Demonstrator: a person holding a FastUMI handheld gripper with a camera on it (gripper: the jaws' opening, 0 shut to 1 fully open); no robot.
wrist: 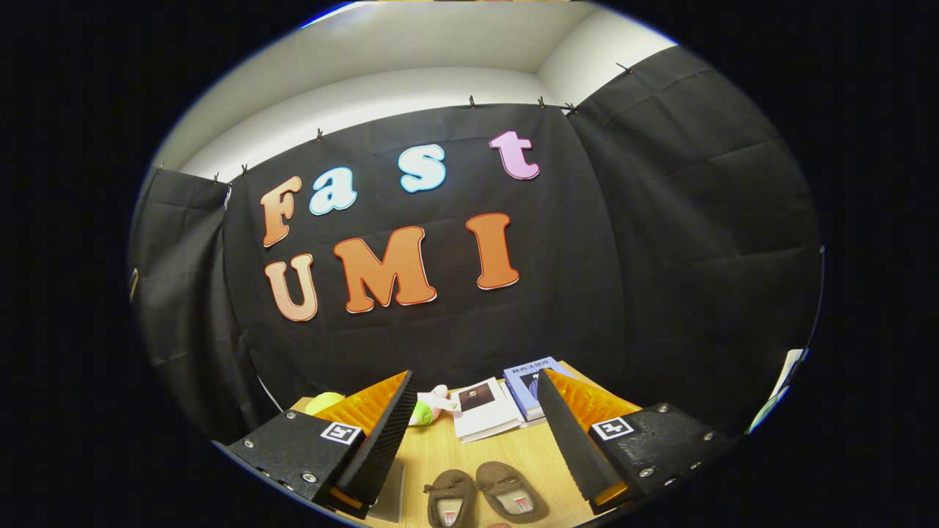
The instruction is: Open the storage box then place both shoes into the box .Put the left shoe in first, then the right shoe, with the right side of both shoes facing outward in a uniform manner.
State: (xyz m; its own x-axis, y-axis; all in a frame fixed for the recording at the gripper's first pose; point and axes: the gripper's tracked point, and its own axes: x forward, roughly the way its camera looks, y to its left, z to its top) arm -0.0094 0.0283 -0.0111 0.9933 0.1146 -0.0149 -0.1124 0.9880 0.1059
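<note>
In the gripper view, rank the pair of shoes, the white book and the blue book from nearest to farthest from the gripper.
Gripper open, holding nothing.
1. Pair of shoes: on the table between the fingers, nearest.
2. White book: beyond the shoes, mid-table.
3. Blue book: just behind the white book, by the black cloth wall.

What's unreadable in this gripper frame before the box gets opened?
- Storage box: a grey edge shows beside the finger, which hides the rest; lid state unknown.
- Shoes: heels cut off below; left and right unclear.
- Plush toy: part hidden by the finger.
- Gripper: open, holding nothing.
</note>
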